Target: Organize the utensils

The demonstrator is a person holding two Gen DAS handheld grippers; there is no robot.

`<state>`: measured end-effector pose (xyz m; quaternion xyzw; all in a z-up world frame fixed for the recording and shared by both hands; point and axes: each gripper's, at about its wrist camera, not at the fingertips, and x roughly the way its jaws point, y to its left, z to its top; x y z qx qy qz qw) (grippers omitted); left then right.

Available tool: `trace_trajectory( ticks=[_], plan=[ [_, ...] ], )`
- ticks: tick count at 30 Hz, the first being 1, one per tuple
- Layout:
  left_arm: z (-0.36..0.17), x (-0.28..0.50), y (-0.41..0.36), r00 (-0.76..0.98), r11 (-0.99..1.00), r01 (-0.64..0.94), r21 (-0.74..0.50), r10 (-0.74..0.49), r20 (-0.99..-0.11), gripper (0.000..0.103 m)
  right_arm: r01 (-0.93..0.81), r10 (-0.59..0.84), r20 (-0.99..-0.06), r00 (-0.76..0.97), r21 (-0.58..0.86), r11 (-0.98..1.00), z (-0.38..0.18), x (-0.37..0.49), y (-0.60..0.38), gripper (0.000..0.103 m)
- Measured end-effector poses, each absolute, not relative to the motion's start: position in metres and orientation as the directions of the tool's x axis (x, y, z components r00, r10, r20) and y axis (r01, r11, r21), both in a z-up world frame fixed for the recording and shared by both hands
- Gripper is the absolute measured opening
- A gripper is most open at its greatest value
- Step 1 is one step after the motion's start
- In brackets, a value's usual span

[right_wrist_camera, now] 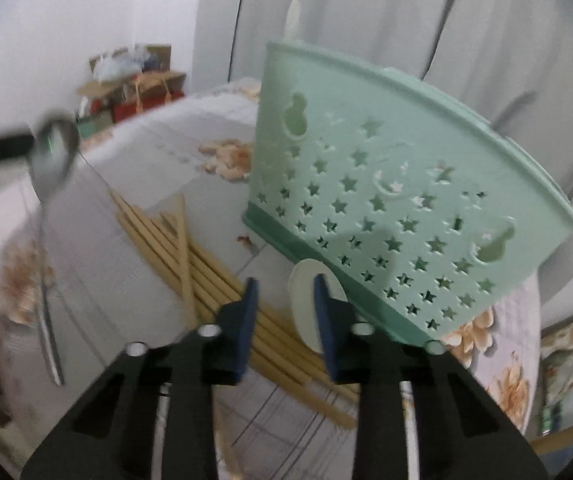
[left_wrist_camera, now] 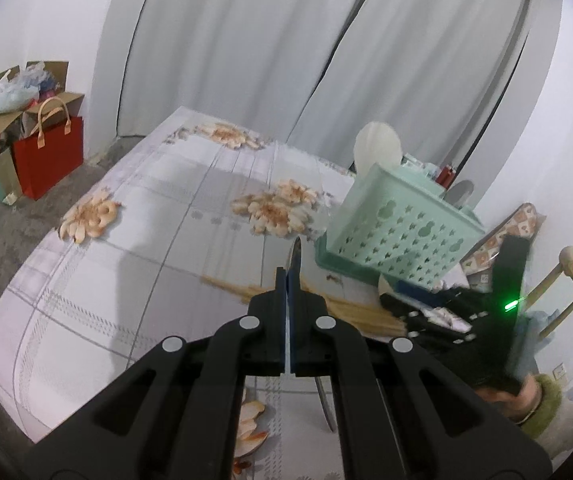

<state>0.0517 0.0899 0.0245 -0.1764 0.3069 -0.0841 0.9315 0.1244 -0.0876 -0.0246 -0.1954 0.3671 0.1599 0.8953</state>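
Observation:
My left gripper (left_wrist_camera: 289, 276) is shut on a metal spoon (left_wrist_camera: 296, 254), seen edge-on with its tip poking out past the fingers. The right wrist view shows that spoon (right_wrist_camera: 52, 152) lifted above the table at the left. A green star-punched basket (right_wrist_camera: 386, 184) stands on the flowered tablecloth (left_wrist_camera: 146, 240). Beside it lie several bamboo chopsticks (right_wrist_camera: 190, 256) in a loose bundle. My right gripper (right_wrist_camera: 282, 286) hangs over the chopsticks near the basket's foot, with its blue pads apart. A white oval piece (right_wrist_camera: 304, 300) sits by the right pad, and the left pad is off it.
A red bag (left_wrist_camera: 48, 160) and cardboard boxes (left_wrist_camera: 14, 112) stand on the floor at the far left. Grey curtains (left_wrist_camera: 246, 60) hang behind the table. A wooden chair (left_wrist_camera: 570, 276) and a person's green cuff (left_wrist_camera: 542, 404) are at the right.

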Motion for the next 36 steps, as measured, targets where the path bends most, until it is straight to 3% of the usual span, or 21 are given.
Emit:
trace_trajectory(
  ticks=[6,14,18,25,32,36],
  plan=[
    [0.052,0.054,0.084,0.835,0.928,0.086,-0.363,-0.266,-0.481,0.000,-0.382,0.174,-0.684,0.708,-0.165,0.909,-0.004,0.119,-0.107,0.004],
    [0.118,0.064,0.074,0.891,0.907,0.209,-0.365,-0.330,-0.311,0.000,-0.295,0.211,-0.597,0.774,-0.044,0.955,0.043,0.093,-0.160,0.003],
    [0.133,0.072,0.068,0.895,0.911,0.221,-0.347,-0.331,-0.298,0.000,-0.269,0.229,-0.572,0.788,0.016,0.963,0.056,0.084,-0.179,0.003],
    [0.106,0.079,0.085,0.883,0.935,0.108,-0.338,-0.246,-0.400,0.000,-0.275,0.255,-0.572,0.779,0.054,0.960,0.048,0.082,-0.182,0.003],
    [0.039,0.118,0.127,0.771,0.943,-0.011,-0.332,-0.203,-0.603,0.040,-0.296,0.284,-0.587,0.758,0.079,0.952,0.036,0.088,-0.177,0.003],
    [-0.005,0.146,0.146,0.692,0.952,-0.072,-0.298,-0.167,-0.702,0.041,-0.295,0.285,-0.596,0.751,0.083,0.952,0.034,0.090,-0.175,0.003]
  ],
)
